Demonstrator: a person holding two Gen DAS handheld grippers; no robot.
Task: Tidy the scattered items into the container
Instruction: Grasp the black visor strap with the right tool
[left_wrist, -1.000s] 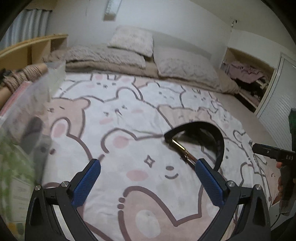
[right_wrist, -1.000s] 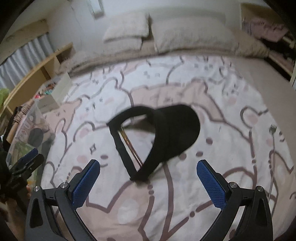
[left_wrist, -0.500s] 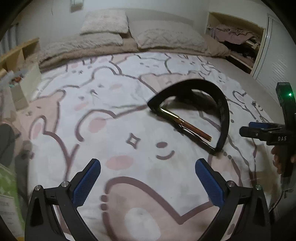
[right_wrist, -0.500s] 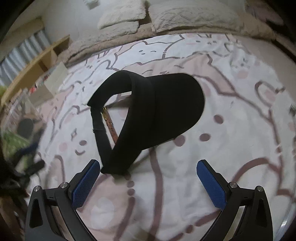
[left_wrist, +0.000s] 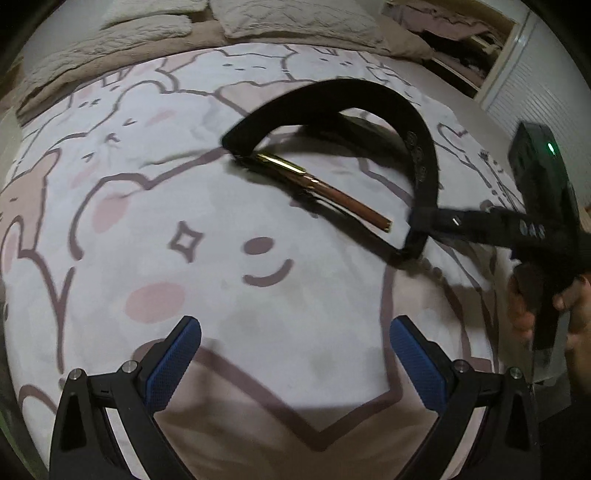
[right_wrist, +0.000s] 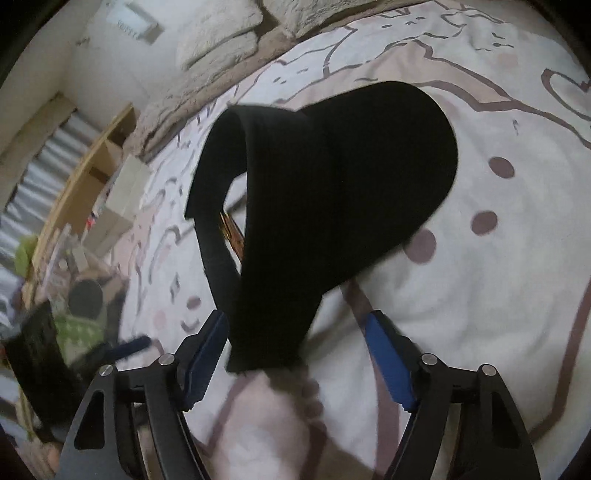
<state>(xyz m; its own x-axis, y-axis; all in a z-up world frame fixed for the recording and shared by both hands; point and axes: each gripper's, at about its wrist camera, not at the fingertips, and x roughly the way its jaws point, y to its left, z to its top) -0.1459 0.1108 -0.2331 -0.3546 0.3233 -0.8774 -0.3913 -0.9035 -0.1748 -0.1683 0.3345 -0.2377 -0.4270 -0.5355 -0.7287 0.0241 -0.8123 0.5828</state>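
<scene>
Item: black visor cap (right_wrist: 332, 206). Location — on the bedspread (right_wrist: 480, 332), centre of the right wrist view; upper centre to right in the left wrist view. It rests on its band and brim edge, the brim reaching toward the upper right of the right wrist frame and the open strap loop arching toward the left. Matte black fabric, no visible logo; a row of snap holes shows along the strap in the left wrist view.

Item: pen (left_wrist: 325, 192). Gold and copper coloured, slim, lying flat inside the strap loop, one end tucked against the band.

Right gripper (right_wrist: 295, 339): jaws closing, the near end of the visor's band between the blue pads; the left pad looks about to touch, the right pad stands clear. Placed so, I judge, to pinch the stiff band end for lifting.

Left gripper (left_wrist: 295, 354): spread wide, nothing in it, over bare bedspread at the lower centre of its frame — probably kept clear.

Container: clutter at the left edge of the right wrist view, too blurred to tell.
</scene>
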